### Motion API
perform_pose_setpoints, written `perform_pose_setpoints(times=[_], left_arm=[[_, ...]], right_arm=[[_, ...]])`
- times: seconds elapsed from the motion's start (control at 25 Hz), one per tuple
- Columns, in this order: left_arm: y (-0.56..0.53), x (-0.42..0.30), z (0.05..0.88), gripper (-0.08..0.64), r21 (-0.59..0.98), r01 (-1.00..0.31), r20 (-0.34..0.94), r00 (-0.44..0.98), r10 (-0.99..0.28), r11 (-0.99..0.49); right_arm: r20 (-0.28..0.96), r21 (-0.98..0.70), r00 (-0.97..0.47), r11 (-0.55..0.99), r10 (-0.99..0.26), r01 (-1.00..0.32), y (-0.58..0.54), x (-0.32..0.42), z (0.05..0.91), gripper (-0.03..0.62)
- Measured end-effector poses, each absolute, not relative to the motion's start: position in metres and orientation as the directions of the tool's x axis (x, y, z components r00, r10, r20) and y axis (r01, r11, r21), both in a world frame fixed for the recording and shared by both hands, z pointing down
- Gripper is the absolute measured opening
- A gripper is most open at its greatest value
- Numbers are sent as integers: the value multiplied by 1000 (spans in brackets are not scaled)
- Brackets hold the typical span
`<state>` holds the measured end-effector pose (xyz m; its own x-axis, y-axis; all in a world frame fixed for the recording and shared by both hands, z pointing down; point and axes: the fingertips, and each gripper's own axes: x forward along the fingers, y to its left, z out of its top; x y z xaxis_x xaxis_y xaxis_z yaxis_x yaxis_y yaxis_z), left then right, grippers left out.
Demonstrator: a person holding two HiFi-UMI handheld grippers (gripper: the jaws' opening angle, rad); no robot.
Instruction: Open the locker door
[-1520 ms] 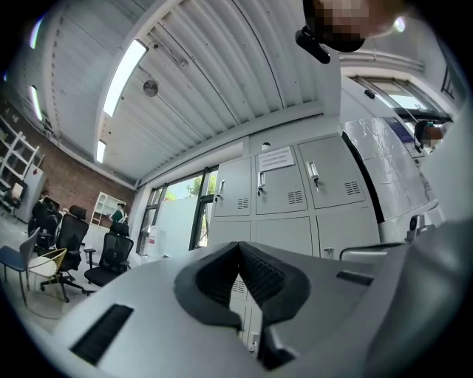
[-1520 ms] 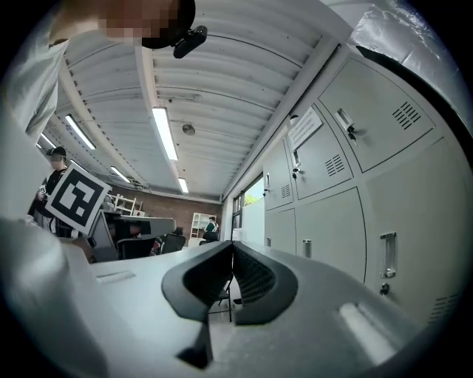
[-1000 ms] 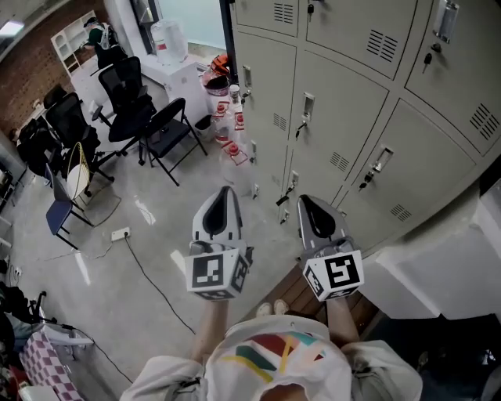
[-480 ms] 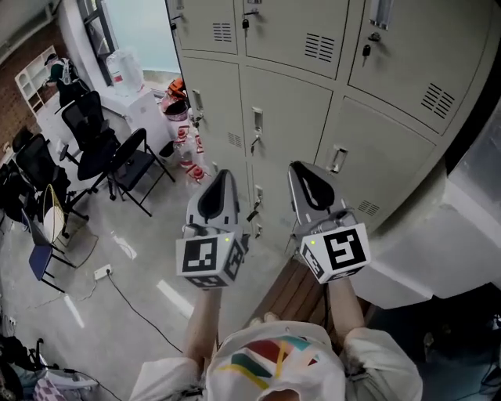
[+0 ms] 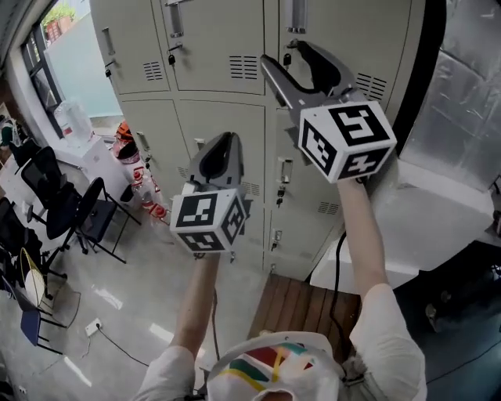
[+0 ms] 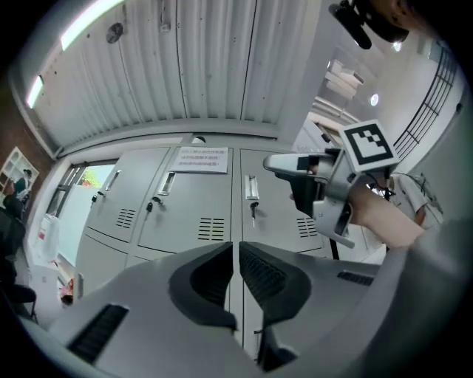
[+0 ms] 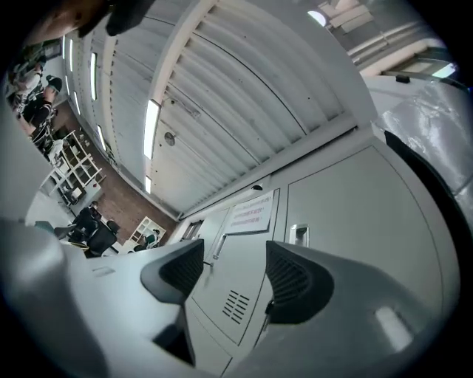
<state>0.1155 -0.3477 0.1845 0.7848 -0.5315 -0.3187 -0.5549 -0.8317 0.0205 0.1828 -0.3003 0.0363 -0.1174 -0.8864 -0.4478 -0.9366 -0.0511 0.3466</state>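
A bank of grey lockers (image 5: pixel 227 35) fills the top of the head view. My right gripper (image 5: pixel 283 53) is raised high in front of the upper right locker door (image 5: pixel 383 43), close to its handle (image 5: pixel 295 16) and key (image 5: pixel 286 56). Its jaws are opening and nothing is between them. In the right gripper view the right gripper (image 7: pixel 233 277) frames a vented door, with a door handle (image 7: pixel 298 235) just above. My left gripper (image 5: pixel 225 141) hangs lower, shut and empty, facing the middle row. The left gripper (image 6: pixel 236 249) looks up at the same handle (image 6: pixel 252 188).
Black office chairs (image 5: pixel 74 215) and a water bottle (image 5: pixel 74 117) stand at the left by a window. A wooden pallet (image 5: pixel 301 305) lies on the floor before the lockers. A white wrapped block (image 5: pixel 438 196) sits at the right. A cable (image 5: pixel 117 345) runs across the floor.
Both grippers have risen, the right one far higher, up to the top locker row. The right jaws have come apart. The head view has tilted up from the floor to the upper lockers.
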Motion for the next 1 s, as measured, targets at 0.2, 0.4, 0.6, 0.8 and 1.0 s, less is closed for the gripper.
perform_pose_setpoints(times=[0.2, 0.4, 0.6, 0.8, 1.0], left_arm=[[-348, 150, 178, 18, 18, -495, -311, 823, -475, -869], [-356, 159, 182, 18, 21, -481, -295, 835, -465, -877], [-368, 156, 188, 18, 41, -484, -288, 832, -474, -874], [-380, 148, 199, 18, 68, -493, -276, 826, -492, -867], [-383, 144, 200, 20, 74, -492, -275, 826, -492, -867]], right_arm=[[-374, 312, -57, -67, -926, -948, -341, 222, 4, 319], [-287, 273, -24, -58, -958, -960, -377, 247, -3, 334], [-230, 224, 11, -65, -973, -972, -399, 258, -4, 334], [-207, 200, 51, -94, -977, -975, -412, 265, -2, 334], [-223, 183, 53, -95, -973, -979, -411, 264, -3, 334]])
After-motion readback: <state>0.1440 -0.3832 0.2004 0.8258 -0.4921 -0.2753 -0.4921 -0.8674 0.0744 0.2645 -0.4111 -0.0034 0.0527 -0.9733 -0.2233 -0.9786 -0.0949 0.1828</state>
